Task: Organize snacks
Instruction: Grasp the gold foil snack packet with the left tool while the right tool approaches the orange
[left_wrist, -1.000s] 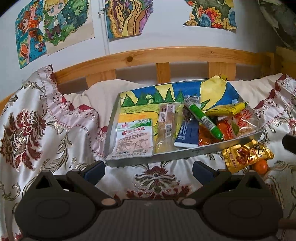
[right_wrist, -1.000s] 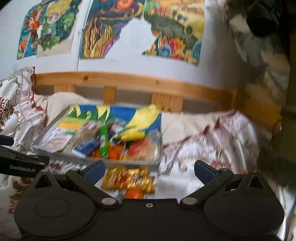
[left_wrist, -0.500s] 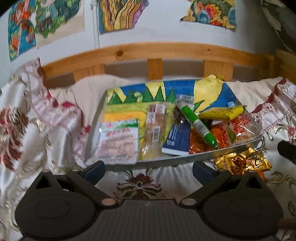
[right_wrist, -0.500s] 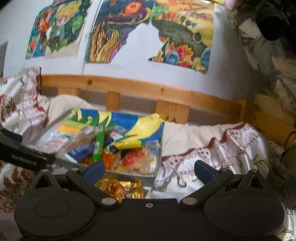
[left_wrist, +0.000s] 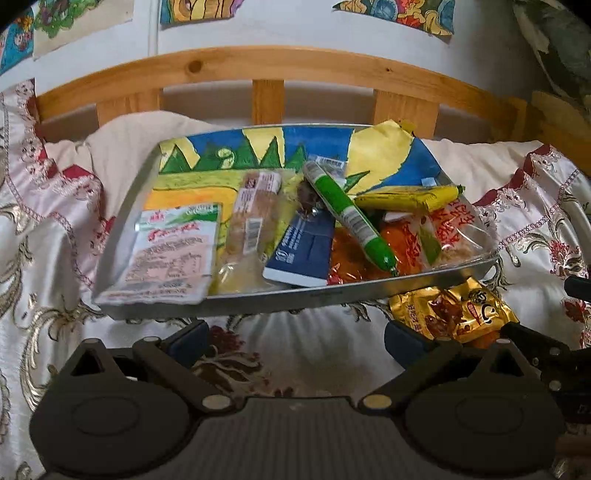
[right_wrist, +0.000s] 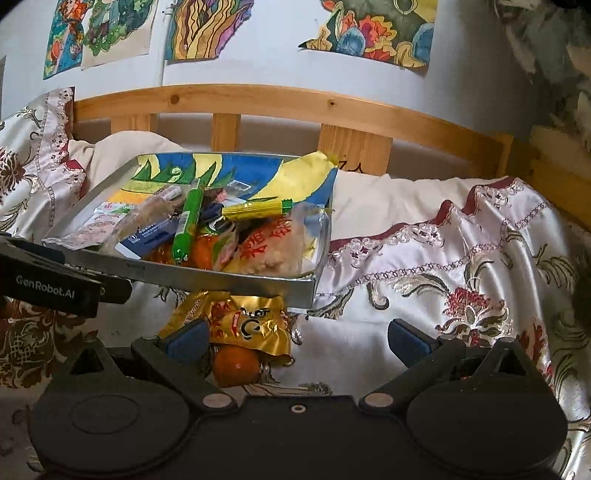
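Both tongs are hanging released, grasping nothing: right tongs (right_wrist: 295, 341), left tongs (left_wrist: 295, 332). At 11 o'clock of the right tongs, an orange (right_wrist: 236, 365) and a gold packet (right_wrist: 247, 321) are lying on the bed, outside the tray (right_wrist: 221, 282). Probably collecting is going on; next, closing on the packet.

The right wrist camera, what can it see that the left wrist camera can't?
Only the right wrist view shows the round orange fruit below the crinkly gold snack packet and the left gripper's black body. Only the left wrist view shows the white-and-pink flat packet clearly. Both show the shallow metal tray and green sausage stick.
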